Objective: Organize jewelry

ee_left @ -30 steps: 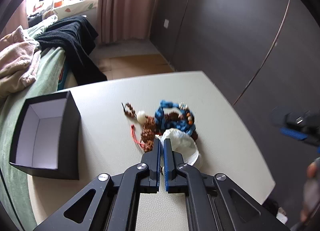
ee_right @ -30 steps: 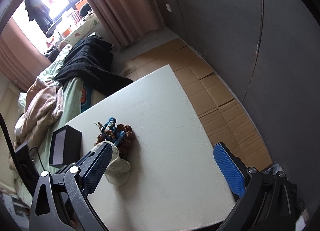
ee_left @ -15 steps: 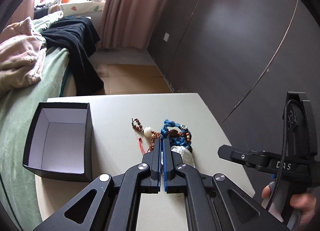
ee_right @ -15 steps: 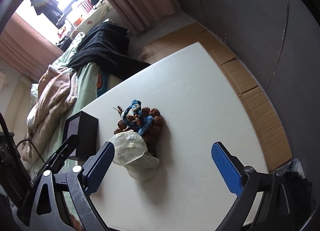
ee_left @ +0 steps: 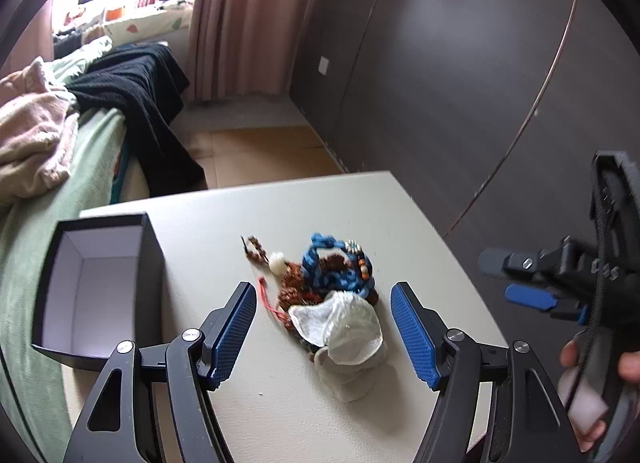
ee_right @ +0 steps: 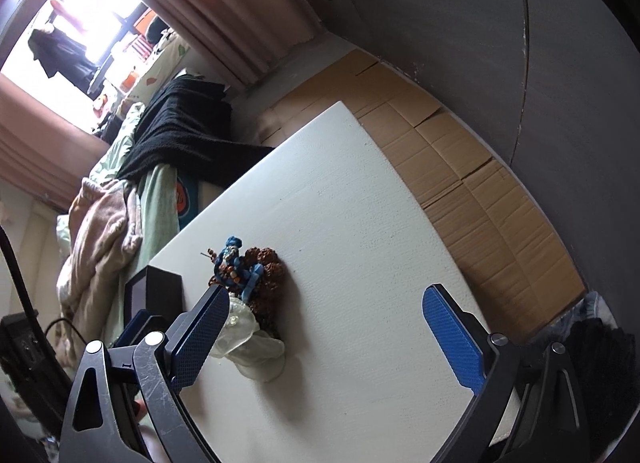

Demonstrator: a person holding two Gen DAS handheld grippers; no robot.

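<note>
Tangled heap of jewelry [ee_left: 328,279], comprising a braided blue cord bracelet [ee_left: 338,267], strings of knobbly reddish-brown seed beads [ee_left: 294,283], one cream round bead [ee_left: 277,261] and a thin red cord tail [ee_left: 272,303]; lies near the middle of the off-white tabletop [ee_left: 420,231]. Touching the heap at its 6 o'clock side in the left wrist view: a crumpled translucent white pouch [ee_left: 344,329], mouth toward the beads, probably their wrapper. At 9 o'clock from the heap, well apart: an open black cardboard box with white lining [ee_left: 100,283], nothing in it that can be seen, likely the intended receptacle and set close for short transfers. Left gripper [ee_left: 323,329]: blue-padded jaws opening, standing wide to either side of the pouch, pads touching nothing; apparently positioned to straddle the pile for a pick. Right gripper [ee_right: 334,337]: jaws spread wide, nothing between the pads but bare tabletop, heap beside its left finger; seen at 3 o'clock in the left view with a hand [ee_left: 592,383] on its handle. Sorting judged not yet begun. Beyond the table: a green-covered bed [ee_left: 80,167] with black and pink throws, cardboard-lined floor [ee_right: 460,167].
</note>
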